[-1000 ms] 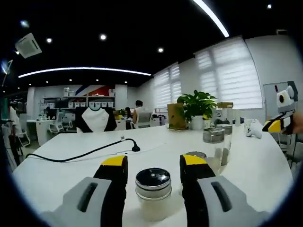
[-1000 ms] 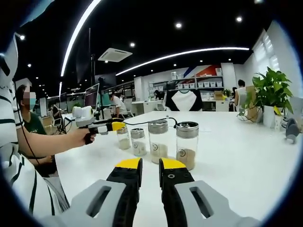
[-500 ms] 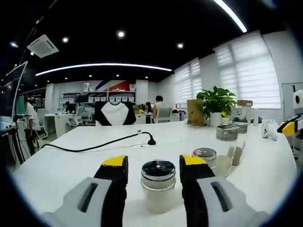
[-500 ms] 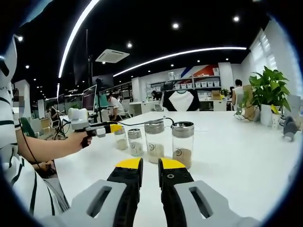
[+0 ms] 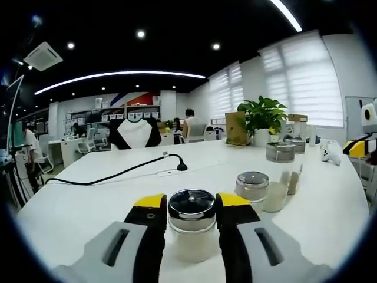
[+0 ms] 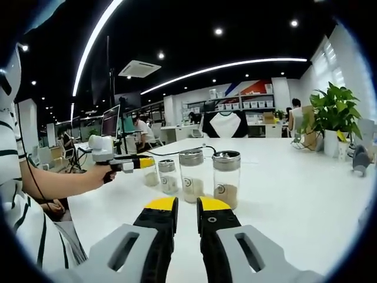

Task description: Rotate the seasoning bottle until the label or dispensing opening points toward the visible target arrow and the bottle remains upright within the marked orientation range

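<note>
White table [image 5: 88,206] spans both views, running far back toward an office with desks and shelves. Potted plant [image 5: 262,121] at 1 o'clock in the left gripper view, at 3 o'clock [image 6: 336,115] in the right gripper view. Black cable [image 5: 112,175] snakes across the tabletop from 9 o'clock toward centre in the left gripper view.

Left gripper [image 5: 189,207] at 6 o'clock of its own view, jaws narrowed against both sides of a bottle [image 5: 192,227], lid between the yellow tips; looks gripped. Bottle upright on the table, pale powder inside; label and opening direction cannot be told. Same gripper seen at 9 o'clock in the right gripper view [image 6: 147,163], held by a hand [image 6: 105,174], tips at the leftmost bottle [image 6: 151,173] of a row.

Right gripper [image 6: 187,204] at 6 o'clock of its own view, jaws nearly together with a thin gap, nothing between them, above bare table.

Three more bottles in that row: tallest [image 6: 227,178] at centre, next [image 6: 192,174] just left of it, then a shorter one [image 6: 169,175]. Seen in the left gripper view at 3 o'clock: a low one [image 5: 253,190] just beside the held bottle, taller ones [image 5: 280,171] behind.
</note>
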Demonstrator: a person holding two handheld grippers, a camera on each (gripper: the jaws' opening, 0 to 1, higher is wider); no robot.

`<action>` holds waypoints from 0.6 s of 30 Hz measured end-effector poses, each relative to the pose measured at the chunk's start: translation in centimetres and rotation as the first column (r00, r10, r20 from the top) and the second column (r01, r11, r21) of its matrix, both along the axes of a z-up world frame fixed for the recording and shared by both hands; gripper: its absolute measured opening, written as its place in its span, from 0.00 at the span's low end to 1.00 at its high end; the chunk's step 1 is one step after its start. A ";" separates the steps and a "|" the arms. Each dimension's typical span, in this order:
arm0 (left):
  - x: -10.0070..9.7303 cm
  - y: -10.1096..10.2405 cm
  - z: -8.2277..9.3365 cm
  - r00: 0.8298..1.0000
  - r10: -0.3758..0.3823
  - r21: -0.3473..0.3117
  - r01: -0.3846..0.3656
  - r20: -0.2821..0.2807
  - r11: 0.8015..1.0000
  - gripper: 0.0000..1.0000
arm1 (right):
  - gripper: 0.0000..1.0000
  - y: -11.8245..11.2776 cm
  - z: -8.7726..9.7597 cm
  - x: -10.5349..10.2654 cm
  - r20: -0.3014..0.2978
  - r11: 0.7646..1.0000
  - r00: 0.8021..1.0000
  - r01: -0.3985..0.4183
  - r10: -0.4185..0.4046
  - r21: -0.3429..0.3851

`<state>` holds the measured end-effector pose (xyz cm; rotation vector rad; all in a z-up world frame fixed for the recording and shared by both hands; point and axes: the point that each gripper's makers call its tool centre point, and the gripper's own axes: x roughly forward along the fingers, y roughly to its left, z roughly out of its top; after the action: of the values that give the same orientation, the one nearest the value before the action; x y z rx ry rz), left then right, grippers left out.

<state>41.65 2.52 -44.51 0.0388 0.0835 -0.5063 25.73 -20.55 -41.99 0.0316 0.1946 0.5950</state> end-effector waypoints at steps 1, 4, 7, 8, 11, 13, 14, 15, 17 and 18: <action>-0.1 0.0 0.0 1.000 -0.001 0.009 0.001 0.004 1.000 0.34 | 0.10 0.0 0.0 0.0 0.000 1.000 1.000 -0.001 0.001 -0.002; -0.2 0.0 0.0 1.000 -0.008 -0.002 0.008 0.001 1.000 0.33 | 0.10 0.1 -0.1 0.0 -0.003 1.000 1.000 -0.002 0.002 -0.005; -0.3 -0.1 0.0 1.000 -0.030 -0.004 0.030 -0.002 1.000 0.33 | 0.10 0.2 -0.2 0.1 -0.005 1.000 1.000 -0.004 0.004 -0.006; -0.3 0.0 0.0 0.999 -0.037 -0.006 0.037 -0.003 0.999 0.33 | 0.10 0.2 -0.2 0.1 -0.005 1.000 1.000 -0.004 0.004 -0.006; -0.4 -0.2 0.0 0.998 -0.067 0.002 0.067 -0.016 0.998 0.33 | 0.10 0.2 -0.2 0.1 -0.007 1.000 1.000 -0.006 0.006 -0.006; -0.5 -0.2 0.0 0.995 -0.093 0.002 0.093 -0.021 0.996 0.33 | 0.10 0.2 -0.3 0.1 -0.008 1.000 1.000 -0.006 0.006 -0.005; -0.5 -0.2 0.0 0.995 -0.100 -0.003 0.100 -0.024 0.995 0.33 | 0.10 0.2 -0.3 0.2 -0.008 1.000 1.000 -0.005 0.005 -0.004; -0.5 -0.2 0.0 0.994 -0.110 -0.002 0.110 -0.025 0.994 0.33 | 0.10 0.2 -0.3 0.2 -0.009 1.000 1.000 -0.004 0.004 -0.003; -0.6 -0.3 0.0 0.990 -0.138 -0.001 0.138 -0.031 0.990 0.33 | 0.10 0.2 -0.3 0.2 -0.009 1.000 1.000 -0.005 0.005 -0.002; -0.7 -0.4 0.0 0.986 -0.160 0.004 0.161 -0.033 0.987 0.33 | 0.10 0.3 -0.3 0.2 -0.010 1.000 1.000 -0.005 0.005 -0.001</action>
<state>40.93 2.14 -44.54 0.0439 0.1150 -0.6679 25.95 -20.28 -42.30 0.0330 0.2047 0.6000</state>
